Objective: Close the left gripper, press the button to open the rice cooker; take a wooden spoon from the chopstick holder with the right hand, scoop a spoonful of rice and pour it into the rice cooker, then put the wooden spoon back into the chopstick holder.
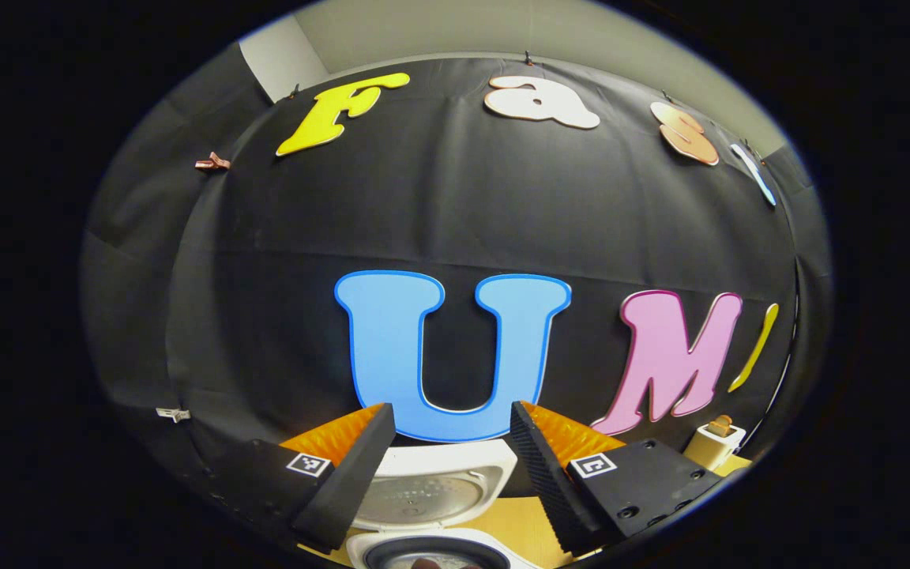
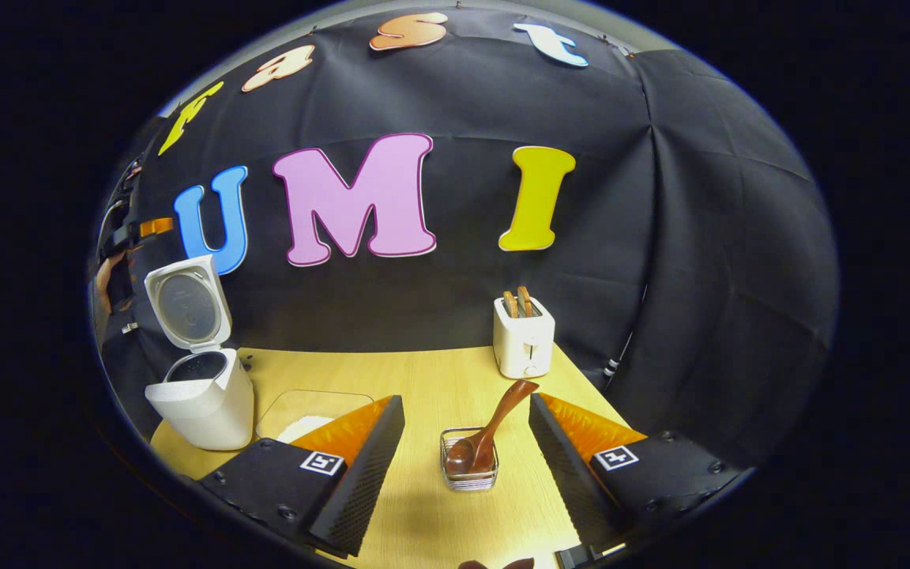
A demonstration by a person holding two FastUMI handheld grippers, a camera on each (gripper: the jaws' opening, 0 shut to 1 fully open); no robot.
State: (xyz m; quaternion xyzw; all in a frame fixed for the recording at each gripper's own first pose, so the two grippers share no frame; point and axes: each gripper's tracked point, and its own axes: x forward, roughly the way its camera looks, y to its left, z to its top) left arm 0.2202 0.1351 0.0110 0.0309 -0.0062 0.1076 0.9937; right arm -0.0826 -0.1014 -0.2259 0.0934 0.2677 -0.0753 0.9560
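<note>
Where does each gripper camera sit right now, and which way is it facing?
Left gripper view: rides just above the open rice cooker, facing the booth wall; its own left gripper is open.
Right gripper view: rides over the table, facing the wooden spoon in the chopstick holder, toaster beyond; its own right gripper is open.
Shared: rice cooker, lid up, far left in the right gripper view; toaster; table.

One rice cooker [image 2: 201, 387] (lid up), one toaster [image 2: 524, 338], one chopstick holder [image 2: 469, 470], one wooden spoon [image 2: 491, 432], one clear container [image 2: 309, 411] at 9 o'clock of the holder.
</note>
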